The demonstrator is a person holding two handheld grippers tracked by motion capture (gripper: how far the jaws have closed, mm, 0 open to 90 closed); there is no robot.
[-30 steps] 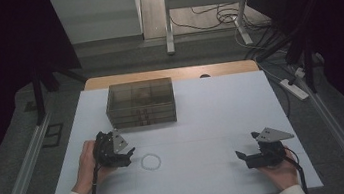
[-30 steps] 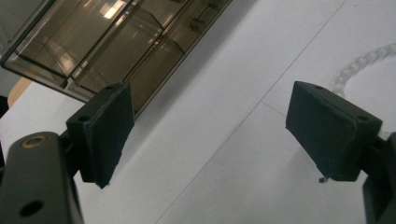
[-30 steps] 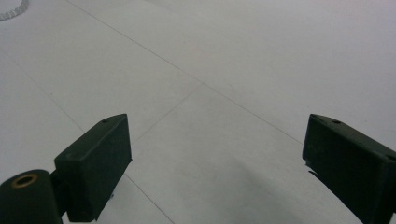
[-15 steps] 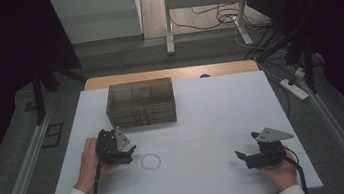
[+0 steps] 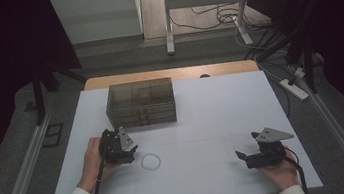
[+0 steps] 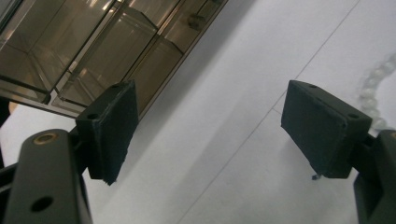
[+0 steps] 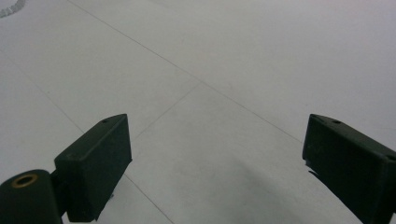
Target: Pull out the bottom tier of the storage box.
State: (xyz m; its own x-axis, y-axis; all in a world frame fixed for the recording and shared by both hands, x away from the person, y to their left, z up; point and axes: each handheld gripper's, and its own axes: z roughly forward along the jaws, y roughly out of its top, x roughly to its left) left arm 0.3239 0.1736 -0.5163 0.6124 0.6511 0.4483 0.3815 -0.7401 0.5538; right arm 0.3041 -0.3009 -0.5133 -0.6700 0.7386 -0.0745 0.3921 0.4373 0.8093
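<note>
A small ring of clear beads (image 5: pixel 150 161) lies flat on the white table (image 5: pixel 202 113), left of centre. My left gripper (image 5: pixel 130 150) is just left of the ring, apart from it. In the left gripper view its jaws (image 6: pixel 210 126) stand open over bare table and have just been closing slightly, with nothing between them. The bead ring (image 6: pixel 373 88) shows past the right jaw there. My right gripper (image 5: pixel 240 156) rests near the front right of the table, open and empty, with its jaws (image 7: pixel 215 154) above bare table. The beads (image 7: pixel 9 9) show far off there.
A smoky transparent drawer box (image 5: pixel 140 103) stands at the back left of the table, just beyond my left gripper; its compartments (image 6: pixel 93 42) show close in the left gripper view. Cables and a power strip (image 5: pixel 295 88) lie on the floor to the right.
The left hand and gripper have shifted slightly toward the bead ring and turned a little. The right gripper has stayed where it was.
</note>
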